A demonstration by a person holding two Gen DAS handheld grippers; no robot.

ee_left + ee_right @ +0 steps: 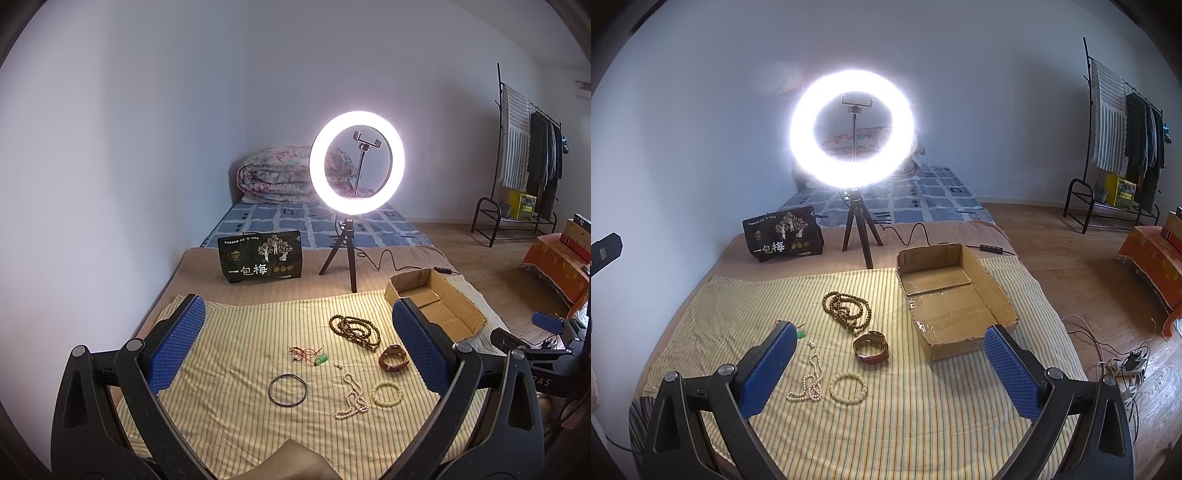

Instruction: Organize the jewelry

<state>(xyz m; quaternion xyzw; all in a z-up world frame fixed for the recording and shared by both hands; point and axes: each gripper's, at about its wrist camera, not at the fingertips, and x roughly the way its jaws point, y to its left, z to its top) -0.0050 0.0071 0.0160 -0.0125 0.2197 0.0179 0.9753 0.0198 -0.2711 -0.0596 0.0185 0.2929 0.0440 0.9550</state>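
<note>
Jewelry lies on a yellow striped cloth [236,339]: a brown bead necklace [355,329] [847,308], a red-brown bangle [393,358] [871,349], a cream bead bracelet [386,394] [848,388], a pearl strand [351,398] [809,382], a dark metal ring [287,390], and a red cord with a green pendant [312,355]. An empty cardboard box [436,301] [955,299] sits at the cloth's right. My left gripper [297,325] is open and empty above the cloth. My right gripper [890,349] is open and empty, above the bangle and the box's near edge.
A lit ring light on a tripod [356,162] [854,127] stands behind the cloth, its cable trailing right. A dark snack bag [260,255] [783,238] stands beside it. A rolled quilt [275,173] lies at the back. A clothes rack [1123,125] and floor cables [1123,365] are at right.
</note>
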